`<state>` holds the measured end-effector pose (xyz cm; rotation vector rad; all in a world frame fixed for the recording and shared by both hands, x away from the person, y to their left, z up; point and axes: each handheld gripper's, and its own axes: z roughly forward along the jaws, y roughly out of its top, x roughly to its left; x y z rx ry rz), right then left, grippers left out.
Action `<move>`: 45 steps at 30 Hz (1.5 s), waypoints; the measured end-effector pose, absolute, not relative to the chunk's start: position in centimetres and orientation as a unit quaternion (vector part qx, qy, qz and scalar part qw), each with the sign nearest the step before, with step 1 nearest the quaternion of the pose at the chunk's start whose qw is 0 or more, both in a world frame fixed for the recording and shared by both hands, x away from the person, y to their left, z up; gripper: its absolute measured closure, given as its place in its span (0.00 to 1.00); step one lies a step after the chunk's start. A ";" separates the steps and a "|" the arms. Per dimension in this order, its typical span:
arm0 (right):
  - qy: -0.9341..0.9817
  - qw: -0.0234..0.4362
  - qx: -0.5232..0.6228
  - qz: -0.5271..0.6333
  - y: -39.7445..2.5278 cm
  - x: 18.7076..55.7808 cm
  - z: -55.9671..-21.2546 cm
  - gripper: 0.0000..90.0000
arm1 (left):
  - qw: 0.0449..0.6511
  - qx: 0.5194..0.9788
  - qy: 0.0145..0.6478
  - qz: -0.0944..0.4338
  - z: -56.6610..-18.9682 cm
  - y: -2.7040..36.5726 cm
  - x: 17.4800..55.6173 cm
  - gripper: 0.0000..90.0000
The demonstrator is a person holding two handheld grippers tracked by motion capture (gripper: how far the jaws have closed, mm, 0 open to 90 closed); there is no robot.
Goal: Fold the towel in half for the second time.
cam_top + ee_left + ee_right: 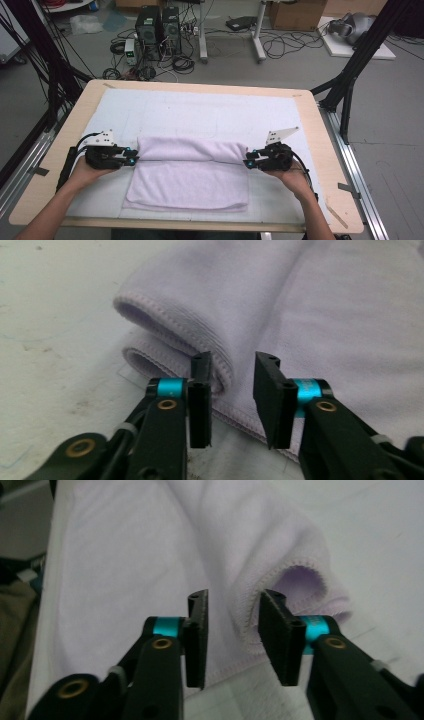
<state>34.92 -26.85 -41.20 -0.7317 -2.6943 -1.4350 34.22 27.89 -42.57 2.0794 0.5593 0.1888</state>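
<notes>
Both tools stand open at the folded lilac towel [187,172]: left tool [134,156], right tool [247,161]. No writing is readable.

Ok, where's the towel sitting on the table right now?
In the high view the lilac towel lies on the white mat near the table's front edge, between the left gripper and right gripper.

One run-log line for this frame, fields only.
work: towel fold | towel: far edge rolled over | left gripper: open at left roll end | right gripper: open at right roll end
</notes>
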 end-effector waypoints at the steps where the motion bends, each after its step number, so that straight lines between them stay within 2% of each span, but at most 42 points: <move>1: -0.855 -0.016 -0.232 -0.464 -27.0 34.9 -40.8 0.62 | 0.470 0.849 0.230 0.080 -42.2 28.0 34.3 0.71; 5: -0.849 -0.036 -0.241 -0.469 -26.8 36.0 -39.3 0.51 | 0.477 0.840 0.246 0.086 -40.8 28.0 35.4 0.58; 8: -0.847 -0.042 -0.246 -0.469 -26.2 37.7 -38.9 0.48 | 0.484 0.832 0.257 0.086 -40.4 27.8 36.4 0.53; 13: -0.855 -0.016 -0.254 -0.452 -24.9 39.6 -40.2 0.44 | 0.487 0.827 0.268 0.089 -40.5 26.8 38.0 0.45; 17: -0.860 0.007 -0.261 -0.438 -24.4 40.4 -41.5 0.46 | 0.479 0.829 0.280 0.071 -40.8 25.9 39.6 0.40; 19: -0.862 0.028 -0.257 -0.436 -24.4 40.7 -41.9 0.55 | 0.471 0.837 0.271 0.064 -41.0 25.5 39.9 0.51; 20: -0.861 0.043 -0.252 -0.440 -24.3 40.7 -42.0 0.65 | 0.472 0.839 0.264 0.051 -41.1 25.5 40.0 0.57; 21: -0.861 0.055 -0.246 -0.442 -24.3 40.7 -42.1 0.75 | 0.471 0.845 0.251 0.041 -41.2 25.6 40.0 0.75; 22: -0.863 0.056 -0.241 -0.441 -24.2 40.6 -42.1 0.83 | 0.462 0.849 0.251 0.043 -41.2 25.6 39.9 0.87; 23: -0.865 0.058 -0.235 -0.439 -24.2 40.4 -42.0 0.89 | 0.462 0.851 0.246 0.038 -41.1 25.7 39.7 0.93; 24: -0.866 0.055 -0.229 -0.442 -24.2 40.3 -41.8 0.93 | 0.465 0.851 0.242 0.037 -40.9 25.8 39.5 0.94; 29: -0.862 0.023 -0.198 -0.466 -24.5 38.2 -39.3 0.94 | 0.479 0.848 0.219 0.053 -39.4 26.0 37.7 0.94; 32: -0.865 0.016 -0.166 -0.474 -24.6 35.3 -37.9 0.93 | 0.487 0.852 0.187 0.054 -38.3 26.8 34.1 0.92; 33: -0.866 0.020 -0.151 -0.476 -24.6 34.2 -37.7 0.89 | 0.489 0.851 0.183 0.049 -38.3 26.9 32.8 0.88; 34: -0.864 0.024 -0.142 -0.482 -24.8 33.0 -37.6 0.82 | 0.486 0.853 0.183 0.053 -38.3 27.1 31.7 0.77; 36: -0.857 0.026 -0.138 -0.496 -25.2 31.2 -37.4 0.74 | 0.488 0.851 0.182 0.062 -38.5 27.5 30.0 0.60; 40: -0.858 -0.005 -0.145 -0.493 -25.3 29.9 -37.6 0.71 | 0.479 0.858 0.178 0.064 -38.7 27.3 28.9 0.59; 45: -0.875 -0.004 -0.149 -0.460 -24.1 30.0 -40.1 0.67 | 0.458 0.870 0.174 0.058 -40.5 26.1 29.4 0.61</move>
